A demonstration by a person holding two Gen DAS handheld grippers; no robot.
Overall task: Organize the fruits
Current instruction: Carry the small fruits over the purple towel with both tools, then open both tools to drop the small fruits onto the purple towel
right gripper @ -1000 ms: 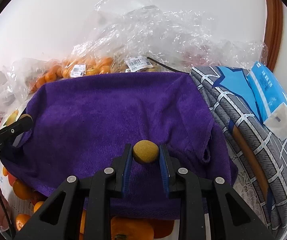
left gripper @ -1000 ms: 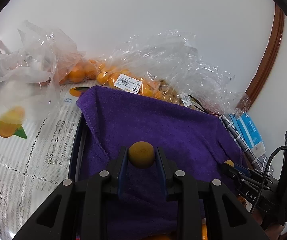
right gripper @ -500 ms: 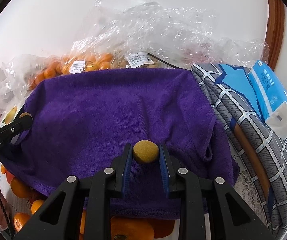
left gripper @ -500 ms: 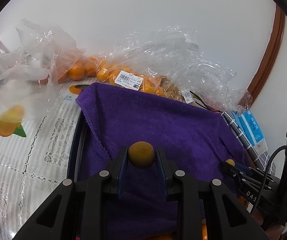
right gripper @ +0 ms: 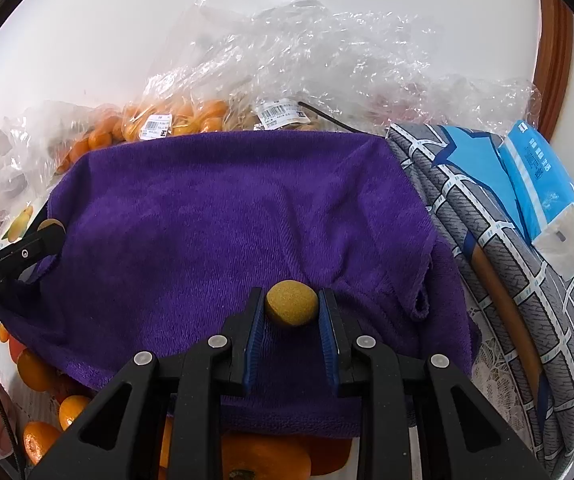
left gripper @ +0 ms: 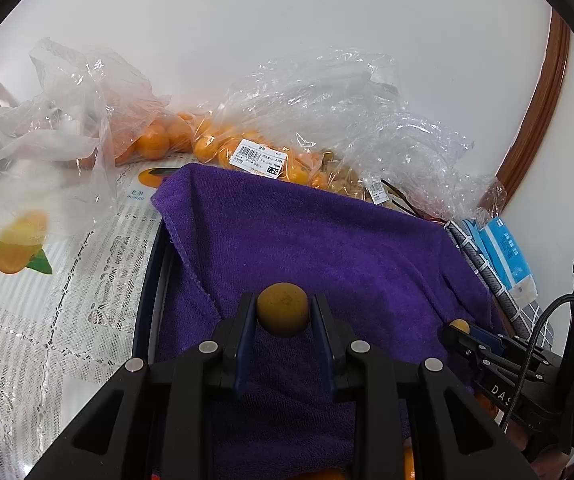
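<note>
Left hand-held gripper (left gripper: 282,316): pinching a small fruit (left gripper: 282,310)
Right hand-held gripper (right gripper: 292,310): pinching a round fruit (right gripper: 292,305)
Towel (right gripper: 227,216): purple, under both
Bagged oranges (left gripper: 207,142): 12 o'clock

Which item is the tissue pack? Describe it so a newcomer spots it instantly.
Start at the purple towel filling the middle of the right wrist view. Beside its right edge lies a grey grid-patterned cloth; the tissue pack rests on it. It is the only bright blue packet, with white tissue poking out.
</note>
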